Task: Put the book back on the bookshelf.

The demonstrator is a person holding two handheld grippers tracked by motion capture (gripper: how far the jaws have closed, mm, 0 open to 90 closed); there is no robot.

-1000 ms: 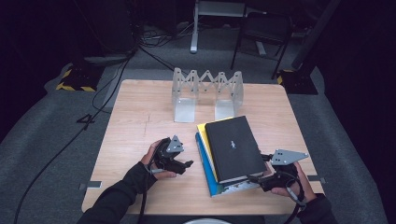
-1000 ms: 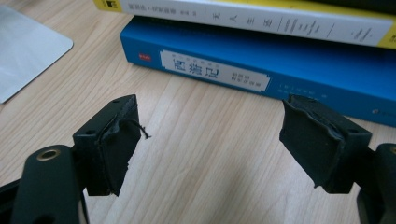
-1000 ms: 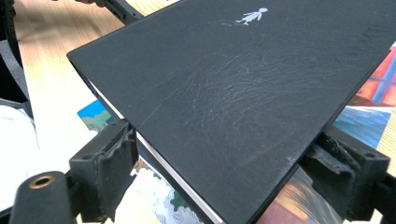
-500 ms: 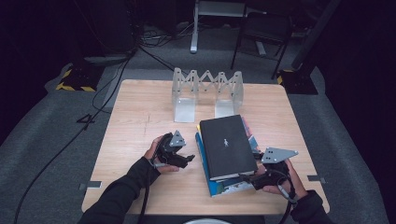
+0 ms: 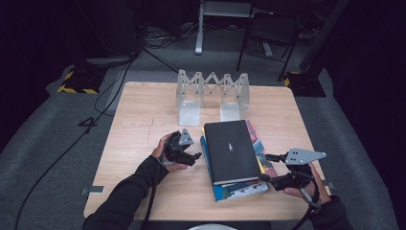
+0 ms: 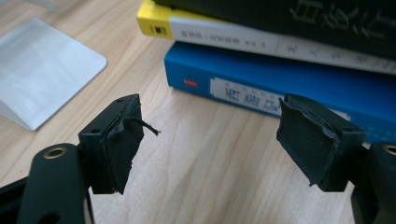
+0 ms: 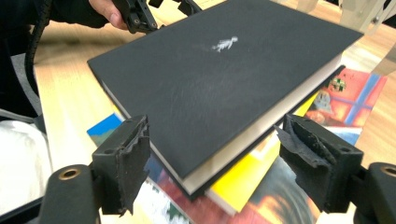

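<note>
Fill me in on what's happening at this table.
A person works a stack of books on a wooden table with a gripper in each hand. The right gripper has a corner of the black top book between its jaws; they have just been closing, pads not yet pressing. The left gripper is open beside the stack's spines. A metal book rack stands behind, empty.

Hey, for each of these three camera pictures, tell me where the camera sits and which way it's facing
High view: above the person's edge of the table, looking forward and down; both forearms, left gripper, right gripper.
Left gripper view: rides the left gripper, facing the book spines; own jaws open.
Right gripper view: rides the right gripper, facing the black book; own jaws either side of its corner.
Shared: the stacked books.
</note>
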